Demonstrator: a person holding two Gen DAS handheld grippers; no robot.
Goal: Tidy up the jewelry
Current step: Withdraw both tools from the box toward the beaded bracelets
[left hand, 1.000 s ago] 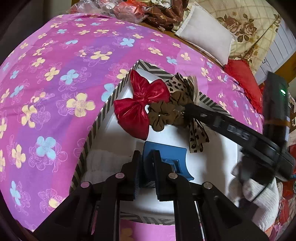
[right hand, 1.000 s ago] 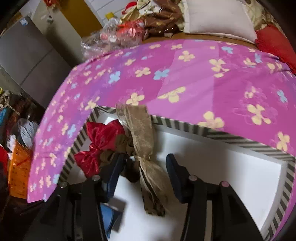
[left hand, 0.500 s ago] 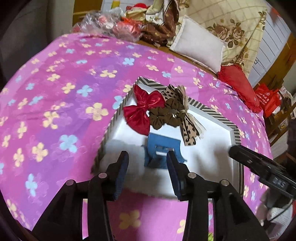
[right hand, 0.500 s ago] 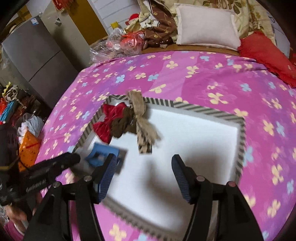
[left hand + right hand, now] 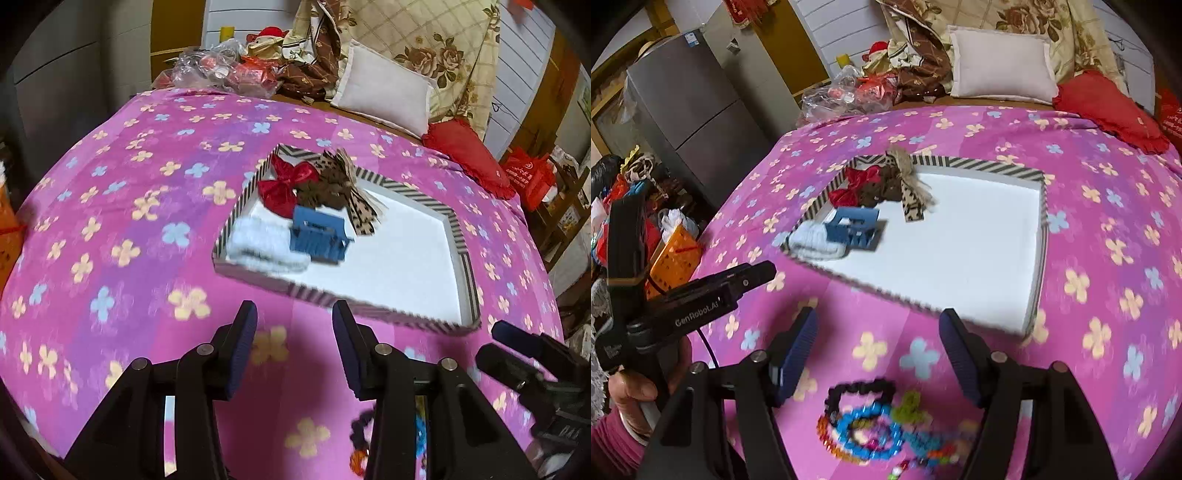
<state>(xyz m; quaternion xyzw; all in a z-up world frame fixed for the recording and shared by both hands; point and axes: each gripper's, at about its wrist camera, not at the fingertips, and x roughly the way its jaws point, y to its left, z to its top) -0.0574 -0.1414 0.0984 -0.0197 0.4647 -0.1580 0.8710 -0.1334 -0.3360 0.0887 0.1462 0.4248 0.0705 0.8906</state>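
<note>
A white tray with a striped rim (image 5: pixel 467 266) (image 5: pixel 1043 206) lies on the pink flowered bedspread. In its far left corner lie a red bow (image 5: pixel 284 184) (image 5: pixel 851 186), a brown flower clip (image 5: pixel 325 190), a leopard bow (image 5: pixel 360 210) (image 5: pixel 912 201), a blue claw clip (image 5: pixel 319 236) (image 5: pixel 855 229) and a white fluffy piece (image 5: pixel 258 247) (image 5: pixel 816 243). My left gripper (image 5: pixel 293 350) is open and empty, short of the tray's near rim. My right gripper (image 5: pixel 879 358) is open and empty above a heap of coloured bead bracelets (image 5: pixel 871 428), which also shows in the left wrist view (image 5: pixel 364 439).
A white pillow (image 5: pixel 384 88) and a red cushion (image 5: pixel 469 155) lie at the bed's far end, beside a pile of bags and cloth (image 5: pixel 236 74). A grey fridge (image 5: pixel 690 110) and clutter stand left of the bed. The left gripper's body (image 5: pixel 701 299) is at the right view's left.
My left gripper let go of the blue claw clip in the tray and opened. Both grippers have pulled back toward the bed's near edge. The bracelets have come into view.
</note>
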